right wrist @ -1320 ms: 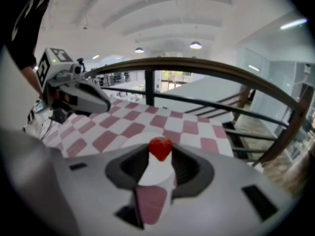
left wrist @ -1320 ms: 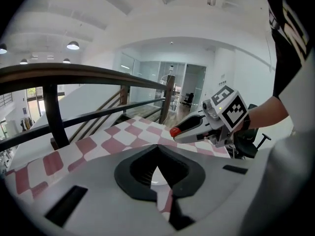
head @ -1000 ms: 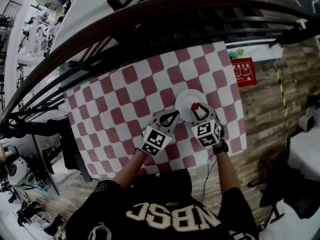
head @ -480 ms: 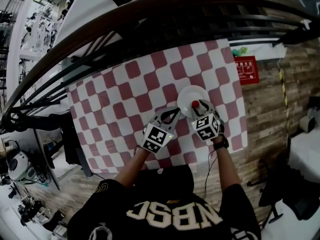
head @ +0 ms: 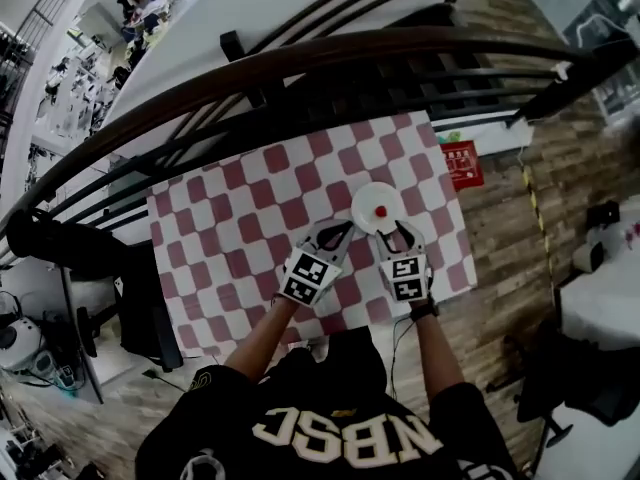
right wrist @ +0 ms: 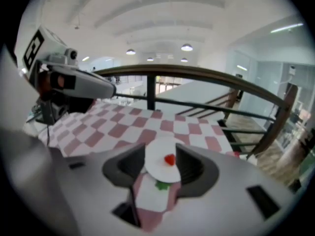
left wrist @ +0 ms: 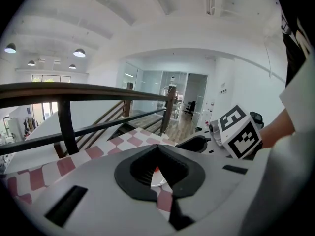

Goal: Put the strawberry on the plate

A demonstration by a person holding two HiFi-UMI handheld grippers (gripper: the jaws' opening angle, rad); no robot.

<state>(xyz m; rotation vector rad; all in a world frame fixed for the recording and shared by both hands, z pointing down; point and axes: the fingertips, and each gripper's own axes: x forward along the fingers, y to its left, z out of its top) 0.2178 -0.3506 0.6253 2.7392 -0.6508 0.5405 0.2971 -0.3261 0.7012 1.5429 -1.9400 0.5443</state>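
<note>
A small red strawberry (head: 380,211) lies on the round white plate (head: 368,199) at the right side of the checkered table. In the right gripper view the strawberry (right wrist: 169,159) rests on the plate (right wrist: 158,170), ahead of the jaws and touched by neither. My right gripper (head: 393,230) sits just short of the plate, its jaws opening with nothing pressed between them. My left gripper (head: 343,228) hovers to the plate's left with its fingertips together and empty. Its own view shows only a sliver of the plate (left wrist: 158,182) through the narrow gap.
The red-and-white checkered cloth (head: 250,218) covers the table. A dark stair railing (head: 300,58) runs along the far side. A red sign (head: 461,163) lies on the wooden floor at the right. A small green bit (right wrist: 161,185) sits by the plate's near edge.
My right gripper has let go of the strawberry, which now lies on the plate, and has drawn back a little. The left gripper stays shut beside the plate.
</note>
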